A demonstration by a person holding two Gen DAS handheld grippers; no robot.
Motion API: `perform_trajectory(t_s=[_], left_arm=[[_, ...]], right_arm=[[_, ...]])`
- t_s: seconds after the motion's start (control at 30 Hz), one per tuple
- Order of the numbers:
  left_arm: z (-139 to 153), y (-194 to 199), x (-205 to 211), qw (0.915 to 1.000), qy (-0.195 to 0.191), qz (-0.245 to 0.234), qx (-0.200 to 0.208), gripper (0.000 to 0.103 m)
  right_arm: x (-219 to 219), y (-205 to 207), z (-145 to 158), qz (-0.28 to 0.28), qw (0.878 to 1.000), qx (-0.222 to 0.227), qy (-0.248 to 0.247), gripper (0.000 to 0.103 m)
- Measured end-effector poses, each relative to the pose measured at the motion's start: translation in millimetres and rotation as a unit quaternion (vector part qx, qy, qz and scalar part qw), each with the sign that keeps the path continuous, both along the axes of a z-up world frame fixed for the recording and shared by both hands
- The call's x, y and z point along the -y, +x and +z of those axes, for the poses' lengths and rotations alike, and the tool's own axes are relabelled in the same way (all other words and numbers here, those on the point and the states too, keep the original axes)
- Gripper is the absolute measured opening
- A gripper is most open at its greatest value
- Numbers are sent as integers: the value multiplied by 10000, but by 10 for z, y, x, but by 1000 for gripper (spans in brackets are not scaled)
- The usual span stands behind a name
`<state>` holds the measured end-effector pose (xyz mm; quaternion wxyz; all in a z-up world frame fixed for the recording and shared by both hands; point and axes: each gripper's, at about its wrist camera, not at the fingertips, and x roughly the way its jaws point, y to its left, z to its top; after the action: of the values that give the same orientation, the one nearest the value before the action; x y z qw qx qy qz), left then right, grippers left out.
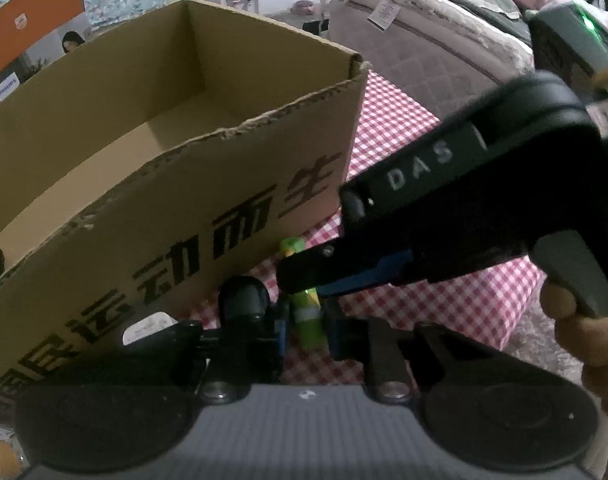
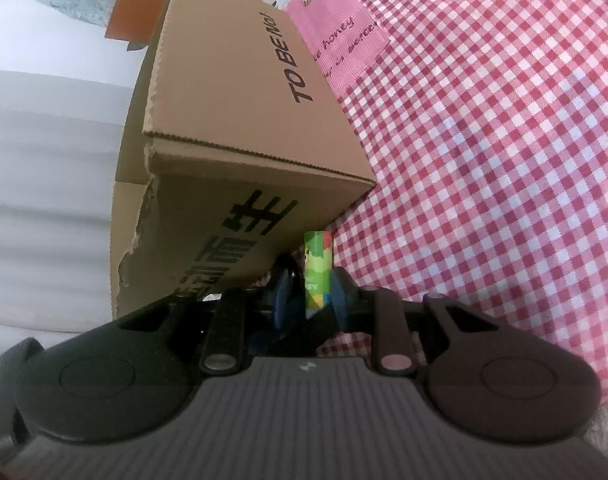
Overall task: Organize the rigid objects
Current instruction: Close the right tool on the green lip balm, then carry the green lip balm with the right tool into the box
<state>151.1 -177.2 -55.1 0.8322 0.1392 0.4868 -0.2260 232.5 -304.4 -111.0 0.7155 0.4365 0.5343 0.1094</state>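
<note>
The small green cylindrical tube with a printed cartoon label (image 2: 318, 270) stands low in the centre of the right wrist view, on the red-and-white checked cloth (image 2: 504, 160), just beside the near bottom corner of the open brown cardboard box with black printed characters (image 2: 231, 120). The right gripper (image 2: 310, 294) is clamped on this tube, its blue-padded fingers (image 2: 340, 300) pressing both sides of the lower half.

In the left wrist view the same tube (image 1: 306, 316) sits low in the centre of the frame. The left gripper (image 1: 306, 330) is closed around it too, its fingers (image 1: 277, 332) against the tube's sides. The right gripper (image 1: 304, 276) reaches in from the right of the frame and crosses the tube's upper part, with a hand (image 1: 584, 332) on its grey trigger at the right edge.

The box (image 1: 175, 200) fills the left and upper centre of that view, its inside visible and its torn top edge running diagonally. The cloth (image 1: 404, 292) shows below and to its right. A quilted mattress with piled bedding (image 1: 424, 40) lies in the upper right, and an orange board (image 1: 31, 4) stands in the upper left.
</note>
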Motion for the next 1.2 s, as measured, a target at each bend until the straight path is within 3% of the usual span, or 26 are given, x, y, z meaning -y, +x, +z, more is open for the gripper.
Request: perform_trajectory(t_s=[0.3, 0.67, 0.93, 1.1, 1.2], left_arm=[[-21, 16, -83, 9997, -236, -17, -18, 18], [203, -206, -175, 9983, -369, -199, 409, 18], [709, -554, -312, 9923, -509, -168, 1115, 18], [1170, -582, -608, 9855, -463, 191, 1620, 18], [1365, -449, -839, 9835, -444, 478, 1688, 18]], right_arm=[[59, -266, -88, -57, 9999, 47, 102, 17], [118, -773, 225, -148, 9990, 406, 142, 15], [-138, -996, 946, 111, 9939, 1090, -92, 15], [-482, -778, 1433, 585, 9850, 1619, -88, 15], [-732, -519, 1617, 930, 9799, 1765, -59, 15]])
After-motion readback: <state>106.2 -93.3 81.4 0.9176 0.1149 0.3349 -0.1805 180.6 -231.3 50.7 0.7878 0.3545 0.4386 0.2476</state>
